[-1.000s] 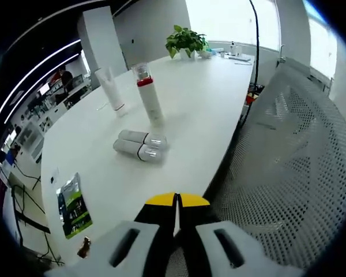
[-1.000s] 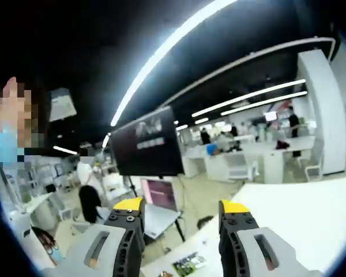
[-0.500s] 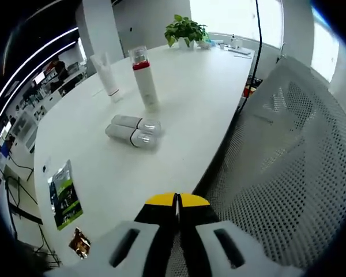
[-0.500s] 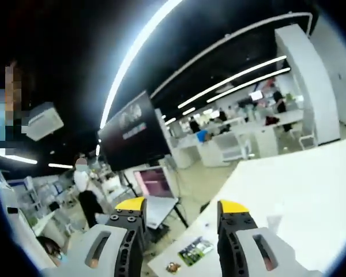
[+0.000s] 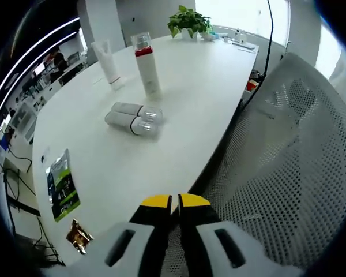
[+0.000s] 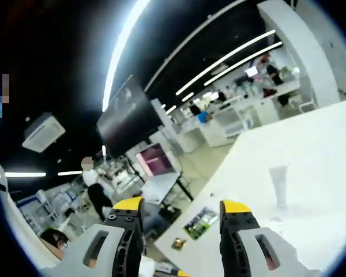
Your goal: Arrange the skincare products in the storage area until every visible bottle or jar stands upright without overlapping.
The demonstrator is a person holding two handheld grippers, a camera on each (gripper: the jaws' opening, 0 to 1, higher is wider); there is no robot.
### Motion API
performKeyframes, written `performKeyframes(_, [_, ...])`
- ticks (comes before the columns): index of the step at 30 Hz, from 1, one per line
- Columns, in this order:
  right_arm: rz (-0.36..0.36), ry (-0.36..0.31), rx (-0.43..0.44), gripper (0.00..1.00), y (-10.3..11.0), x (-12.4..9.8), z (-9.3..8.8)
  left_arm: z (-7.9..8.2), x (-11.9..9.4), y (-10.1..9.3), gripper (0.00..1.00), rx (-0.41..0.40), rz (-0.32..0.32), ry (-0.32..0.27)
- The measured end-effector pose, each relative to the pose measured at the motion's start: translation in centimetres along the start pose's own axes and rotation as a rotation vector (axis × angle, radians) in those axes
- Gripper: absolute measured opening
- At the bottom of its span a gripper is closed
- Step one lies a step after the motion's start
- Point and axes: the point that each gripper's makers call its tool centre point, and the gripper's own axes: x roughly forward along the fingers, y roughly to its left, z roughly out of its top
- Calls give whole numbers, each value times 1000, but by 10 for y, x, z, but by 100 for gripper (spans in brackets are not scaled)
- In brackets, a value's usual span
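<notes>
left gripper [image 5: 173,200]: jaws pressed together, nothing held; hovers over the near table edge, well short of the bottles.
right gripper [image 6: 181,206]: jaws held wide apart, nothing between them; aimed across the far end of the table toward the office behind.
lying bottles [image 5: 132,118]: two white bottles with clear caps are seen on their sides, touching side by side, mid-table; these are judged to be what is left to stand up.
tall bottle [image 5: 146,70]: red band, clear cap, upright, just beyond the lying pair.
tube [image 5: 109,62]: upright on its cap, apart from the tall bottle; also seen in the right gripper view [image 6: 278,184].
table [image 5: 196,98]: white, rounded edge; mesh chair [image 5: 288,167] close against it.
green packet [image 5: 61,184]: flat near the edge, a crumpled wrapper [image 5: 78,236] beside it.
risk, rolling: round bottles on a smooth top; a nudge from shut jaws is likely to send one toward the edge.
risk, knock-over: the tall bottle stands near the pair; a wide reach could tip it.
risk, grasp: touching bottles may both get pinched or pushed.
risk, aim: the right gripper is pointed off the bottles; re-aiming is needed.
</notes>
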Motion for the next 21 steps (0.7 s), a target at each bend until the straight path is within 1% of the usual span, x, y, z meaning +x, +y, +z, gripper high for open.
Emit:
performKeyframes(1, [7, 25, 1, 53, -1, 2, -8, 0, 0, 0, 2, 2, 0, 4])
performKeyframes(3, [15, 41, 1, 53, -2, 5, -22, -2, 3, -3, 2, 15, -8, 20])
performKeyframes(4, [24, 65, 0, 54, -2, 7, -32, -3, 2, -3, 1, 18, -7, 25])
performKeyframes(5, [28, 80, -2, 54, -2, 7, -37, -4, 2, -2, 2, 14, -3, 28])
performKeyframes(6, [24, 110, -13, 55, -5, 6, -44, -2, 1, 1, 3, 11, 14, 24])
performKeyframes(7, [21, 124, -26, 57, -8, 6, -46, 0, 0, 4, 4, 17, 30, 15])
performKeyframes(8, [19, 143, -57, 59, -13, 4, -48, 2, 0, 9, 6, 24, 52, 6])
performKeyframes(10, [2, 161, -103, 62, -21, 1, -48, 6, -2, 17, 12, -9, 86, -13])
performKeyframes(11, [-9, 163, -110, 63, -26, -1, -47, 6, -2, 17, 16, -16, 84, -14])
performKeyframes(13, [-25, 166, -110, 63, -36, -4, -45, 5, -1, 17, 22, 1, 87, -8])
performKeyframes(15, [-48, 160, -107, 63, -48, -7, -43, 5, 0, 15, 24, 16, 83, -8])
performKeyframes(18, [-75, 165, -116, 63, -62, -11, -41, 9, -2, 17, 25, 21, 91, -27])
performKeyframes(21, [-123, 184, -181, 64, -82, -15, -40, 9, -2, 19, 24, 19, 90, -31])
